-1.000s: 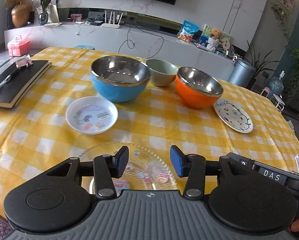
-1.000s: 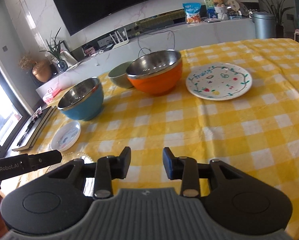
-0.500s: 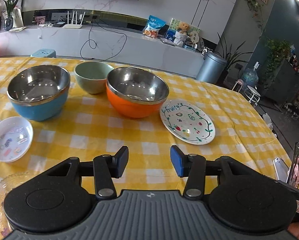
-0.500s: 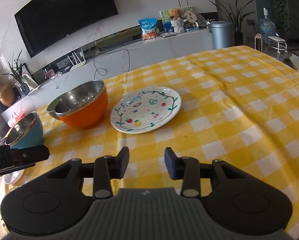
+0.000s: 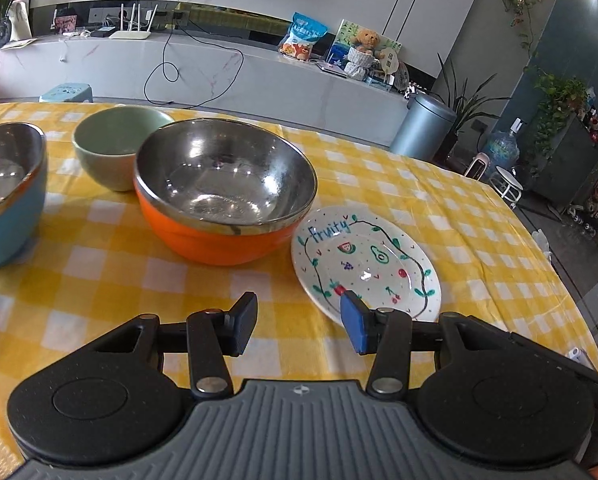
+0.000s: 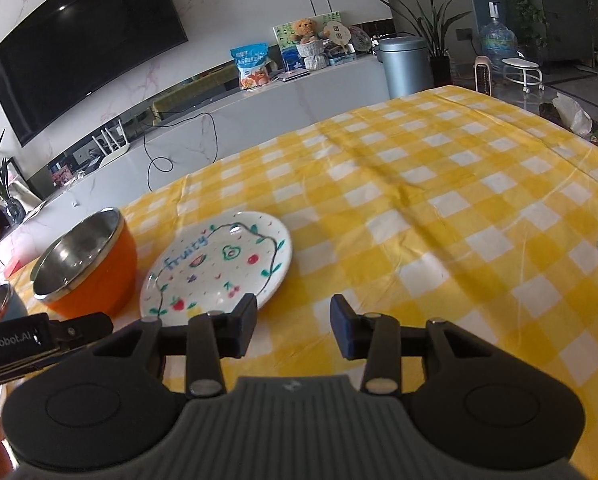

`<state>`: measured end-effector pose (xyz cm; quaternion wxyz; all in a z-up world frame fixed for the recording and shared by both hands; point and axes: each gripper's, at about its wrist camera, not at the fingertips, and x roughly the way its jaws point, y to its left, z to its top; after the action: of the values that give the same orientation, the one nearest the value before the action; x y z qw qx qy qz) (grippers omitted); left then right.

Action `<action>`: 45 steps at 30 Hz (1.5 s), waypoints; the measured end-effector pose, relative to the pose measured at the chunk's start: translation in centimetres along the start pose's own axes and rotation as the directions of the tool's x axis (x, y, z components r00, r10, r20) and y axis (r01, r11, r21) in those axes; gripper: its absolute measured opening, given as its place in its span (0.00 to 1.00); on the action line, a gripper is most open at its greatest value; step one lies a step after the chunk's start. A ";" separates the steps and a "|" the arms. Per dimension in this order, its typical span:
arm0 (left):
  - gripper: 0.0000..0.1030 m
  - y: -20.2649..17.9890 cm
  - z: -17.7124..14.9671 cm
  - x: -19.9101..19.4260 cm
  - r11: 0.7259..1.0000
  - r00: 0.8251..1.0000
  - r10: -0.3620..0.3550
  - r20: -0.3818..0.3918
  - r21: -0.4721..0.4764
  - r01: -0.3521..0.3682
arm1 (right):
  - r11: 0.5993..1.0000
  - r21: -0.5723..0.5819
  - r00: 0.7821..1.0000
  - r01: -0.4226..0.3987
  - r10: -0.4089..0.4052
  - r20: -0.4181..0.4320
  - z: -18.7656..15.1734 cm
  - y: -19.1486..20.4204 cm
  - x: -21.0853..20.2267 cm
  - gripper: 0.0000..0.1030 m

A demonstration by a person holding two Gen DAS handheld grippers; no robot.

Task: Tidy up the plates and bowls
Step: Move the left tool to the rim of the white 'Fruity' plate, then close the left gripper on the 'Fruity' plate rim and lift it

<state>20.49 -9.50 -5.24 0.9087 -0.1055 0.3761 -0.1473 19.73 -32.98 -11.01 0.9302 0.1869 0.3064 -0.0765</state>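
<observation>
1. Bench point(image 5: 439, 200), under a yellow checked cloth: now seen from its right-hand part in both wrist views, where a second ago the left view faced the small plates at the near left edge.
2. Orange bowl point(image 5: 223, 236): empty, upright, just left of the plate, green bowl point(image 5: 117, 148) behind it, blue bowl point(image 5: 7, 200) apart at far left.
3. "Fruity" plate point(image 5: 365, 260): flat on the cloth, now just ahead of both claws; likely the next pick.
4. Left claw point(image 5: 299, 326): fingers apart, empty, right finger point(image 5: 355, 326) over the plate's near rim.
5. Right claw point(image 6: 293, 330): fingers apart, empty, beside the plate's near right edge.
</observation>
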 end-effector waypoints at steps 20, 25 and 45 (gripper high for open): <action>0.37 -0.4 0.8 4.3 0.999 0.999 -0.038 0.008 -0.035 0.038 | 0.990 0.099 0.994 -0.099 0.104 -0.040 2.5 -1.4 5.9 0.21; 0.30 0.3 0.5 4.5 0.998 0.999 -0.042 0.033 -0.043 0.043 | 0.979 0.151 0.989 -0.134 0.141 -0.035 2.4 -2.0 6.6 0.20; 0.11 1.2 -3.1 -1.7 0.996 0.998 -0.040 -0.038 -0.080 0.037 | 0.979 0.186 0.988 -0.087 0.108 -0.106 -2.0 -1.8 -0.1 0.07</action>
<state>17.31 -8.04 -6.62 0.8930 -0.1458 0.3977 -0.1519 18.09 -33.87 -13.02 0.8927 0.2895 0.3421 -0.0474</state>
